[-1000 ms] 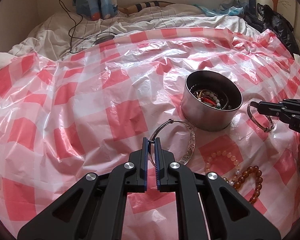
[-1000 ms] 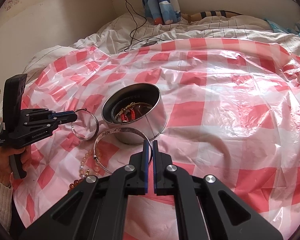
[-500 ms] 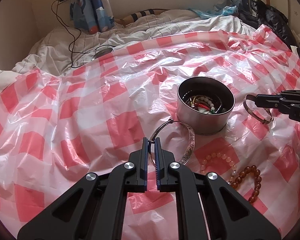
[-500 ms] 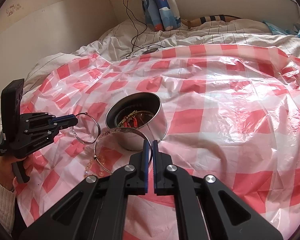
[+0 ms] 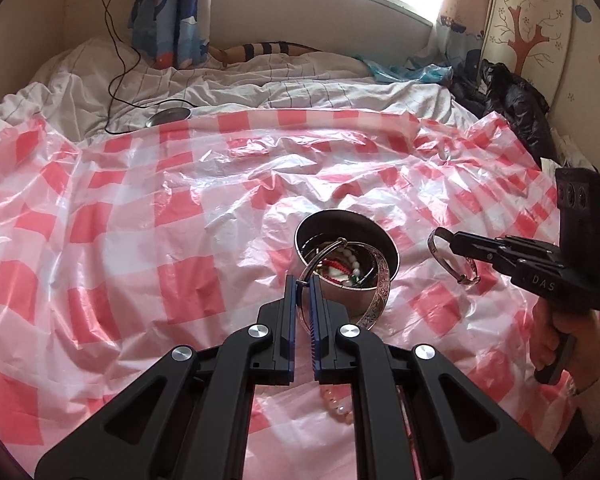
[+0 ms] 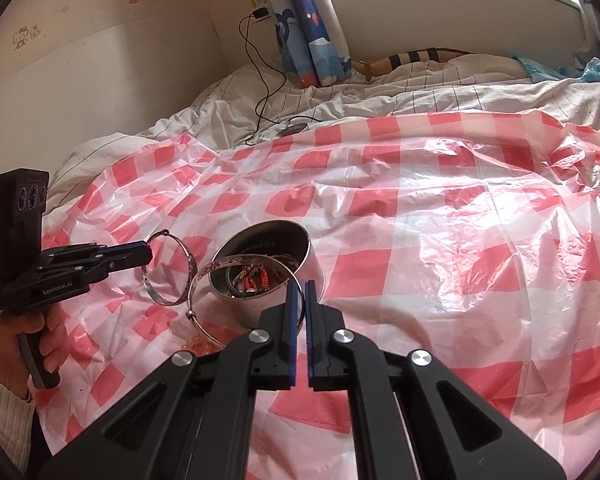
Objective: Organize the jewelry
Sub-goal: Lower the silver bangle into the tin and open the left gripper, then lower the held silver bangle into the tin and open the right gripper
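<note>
A: 2 bangles, where?
B: Nearest, a beaded bracelet (image 5: 340,406) lies on the checked sheet (image 5: 180,280). Then the left gripper (image 5: 303,280) is clamped on the left bangle (image 5: 383,280), ring on edge, reaching forward. The right gripper (image 6: 299,286) pinches the right bangle (image 6: 204,274), ring stretching leftward.
A: Beyond?
B: An open tin (image 5: 346,213) of jewelry, upright on the sheet, between both bangles.

White capital letters "DAS" stood on the black side of the right gripper (image 5: 444,240) in the left wrist view. In the right wrist view, the black body of the left gripper (image 6: 148,254) carried the pale wordmark "GenRobot.AI". A smaller block of print sat near its rear end but was too small to read.
</note>
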`<state>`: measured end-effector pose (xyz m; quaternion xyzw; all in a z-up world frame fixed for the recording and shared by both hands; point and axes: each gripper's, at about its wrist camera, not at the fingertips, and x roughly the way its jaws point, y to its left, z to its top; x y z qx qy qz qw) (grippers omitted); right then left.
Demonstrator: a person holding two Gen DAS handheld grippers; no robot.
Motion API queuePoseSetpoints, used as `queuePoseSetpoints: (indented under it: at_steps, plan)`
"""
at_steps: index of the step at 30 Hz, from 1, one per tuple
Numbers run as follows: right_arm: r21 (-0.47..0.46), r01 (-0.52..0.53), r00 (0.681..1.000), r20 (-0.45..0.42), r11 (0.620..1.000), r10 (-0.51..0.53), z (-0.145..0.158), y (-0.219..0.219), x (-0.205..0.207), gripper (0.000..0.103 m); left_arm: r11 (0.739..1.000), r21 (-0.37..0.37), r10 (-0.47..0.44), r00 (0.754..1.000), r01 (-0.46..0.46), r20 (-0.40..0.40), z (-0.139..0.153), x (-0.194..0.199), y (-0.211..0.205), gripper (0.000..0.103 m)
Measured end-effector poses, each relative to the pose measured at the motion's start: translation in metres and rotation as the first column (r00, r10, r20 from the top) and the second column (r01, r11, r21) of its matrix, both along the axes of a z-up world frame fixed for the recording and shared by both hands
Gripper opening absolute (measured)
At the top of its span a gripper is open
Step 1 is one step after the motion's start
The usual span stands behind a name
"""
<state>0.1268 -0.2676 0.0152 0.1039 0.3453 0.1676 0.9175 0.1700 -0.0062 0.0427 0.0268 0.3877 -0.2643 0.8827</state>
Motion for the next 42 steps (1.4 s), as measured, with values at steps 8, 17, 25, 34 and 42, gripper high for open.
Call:
queuePoseSetpoints:
  at_steps: [8,17,25,34,42]
  plan:
    - [-0.020,0.062,0.998,0.031,0.998,-0.062,0.009,-0.014,0.001,0.004,0.998,-0.058,0.016,0.998,-0.019,-0.063,-0.008,0.028,-0.030,0.005]
    - [-0.038,0.095,0.995,0.046,0.995,-0.093,0.012,-0.021,0.002,0.004,0.993,0.115,0.001,0.996,0.008,-0.084,-0.021,0.054,-0.072,0.007]
    - [-0.105,0.069,0.996,0.059,0.992,-0.063,0.012,-0.002,0.005,0.004,0.994,0.113,0.015,0.991,0.000,-0.130,-0.024,0.051,-0.057,0.033]
    - [-0.272,0.036,0.997,0.071,0.962,-0.018,0.009,0.047,0.037,0.004,0.998,0.040,0.061,0.990,-0.056,-0.127,-0.019,0.006,0.005,0.054]
    - [-0.457,-0.066,0.997,0.003,0.887,0.076,-0.020,0.100,0.078,0.004,0.994,-0.019,0.099,0.977,-0.104,-0.190,-0.042,0.003,0.032,0.058]
